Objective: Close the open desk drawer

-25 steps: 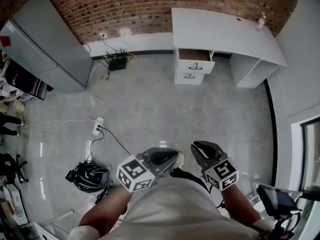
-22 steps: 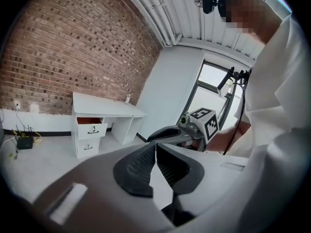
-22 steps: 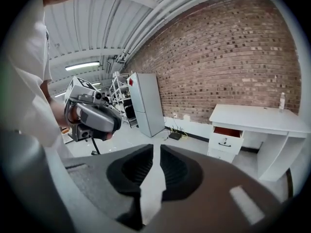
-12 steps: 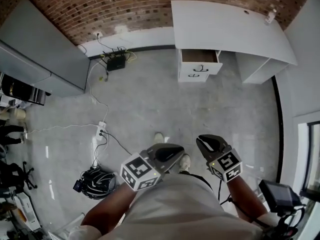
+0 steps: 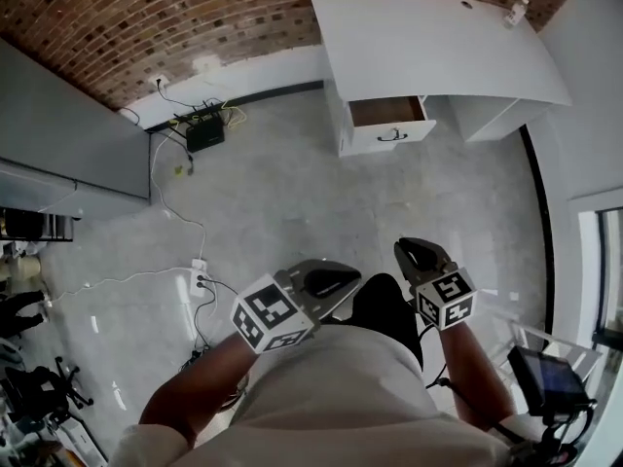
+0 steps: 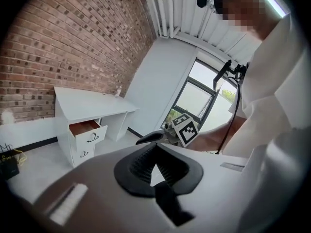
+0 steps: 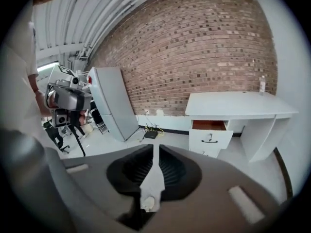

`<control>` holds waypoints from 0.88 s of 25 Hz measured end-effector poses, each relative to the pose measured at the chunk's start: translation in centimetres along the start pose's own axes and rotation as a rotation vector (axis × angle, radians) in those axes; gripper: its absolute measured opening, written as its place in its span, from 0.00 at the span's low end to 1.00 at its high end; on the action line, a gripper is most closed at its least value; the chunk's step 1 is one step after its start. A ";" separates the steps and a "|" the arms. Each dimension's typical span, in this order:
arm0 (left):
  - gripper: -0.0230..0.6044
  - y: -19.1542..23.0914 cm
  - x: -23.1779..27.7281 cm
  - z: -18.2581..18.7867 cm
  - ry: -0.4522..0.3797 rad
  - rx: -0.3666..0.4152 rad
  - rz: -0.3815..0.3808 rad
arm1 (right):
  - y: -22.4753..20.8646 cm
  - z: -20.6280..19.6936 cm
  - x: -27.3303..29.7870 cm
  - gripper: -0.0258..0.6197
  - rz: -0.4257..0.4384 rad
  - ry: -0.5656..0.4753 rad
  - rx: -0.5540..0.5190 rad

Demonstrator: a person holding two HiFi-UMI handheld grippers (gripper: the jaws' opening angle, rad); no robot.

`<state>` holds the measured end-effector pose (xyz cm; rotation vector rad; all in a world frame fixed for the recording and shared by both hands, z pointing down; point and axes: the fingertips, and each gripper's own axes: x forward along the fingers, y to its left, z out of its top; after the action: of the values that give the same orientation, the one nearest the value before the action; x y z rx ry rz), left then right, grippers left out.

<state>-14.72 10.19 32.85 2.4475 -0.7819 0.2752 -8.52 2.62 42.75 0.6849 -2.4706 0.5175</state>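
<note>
A white desk (image 5: pixel 438 37) stands against the brick wall at the far right. Its top drawer (image 5: pixel 387 115) is pulled out, showing a brown inside and a dark handle. The same drawer (image 6: pixel 89 129) appears small and distant in the left gripper view, and again as the drawer (image 7: pixel 210 126) in the right gripper view. My left gripper (image 5: pixel 350 278) and right gripper (image 5: pixel 414 246) are held close to the body, well short of the desk. The left gripper (image 6: pixel 155 145) and right gripper (image 7: pixel 155 147) each have their jaws together with nothing held.
A grey cabinet (image 5: pixel 58 134) stands at the left. A black box with cables (image 5: pixel 202 134) and a power strip (image 5: pixel 200 266) lie on the floor. A small bottle (image 5: pixel 514 10) stands on the desk. A lower drawer (image 6: pixel 83 153) is shut. A screen on a stand (image 5: pixel 550 377) is at the lower right.
The person has walked forward toward the desk, which sits nearer and larger. The dark helmet on the floor has left the view. Both grippers stay shut.
</note>
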 end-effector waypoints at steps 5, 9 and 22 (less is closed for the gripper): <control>0.05 3.6 0.4 -0.3 0.015 -0.035 -0.028 | -3.5 -1.7 5.0 0.09 -0.032 -0.005 0.225; 0.04 6.6 3.0 -0.3 0.050 -0.042 -0.031 | -8.5 -2.8 9.5 0.09 -0.047 -0.012 0.337; 0.04 14.6 16.1 2.5 0.200 0.039 -0.087 | -26.6 -5.9 21.7 0.10 -0.024 -0.147 0.929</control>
<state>-10.22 -8.72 42.82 2.4358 -0.5871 0.4971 -7.41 -23.64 65.61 1.1091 -2.2540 1.6920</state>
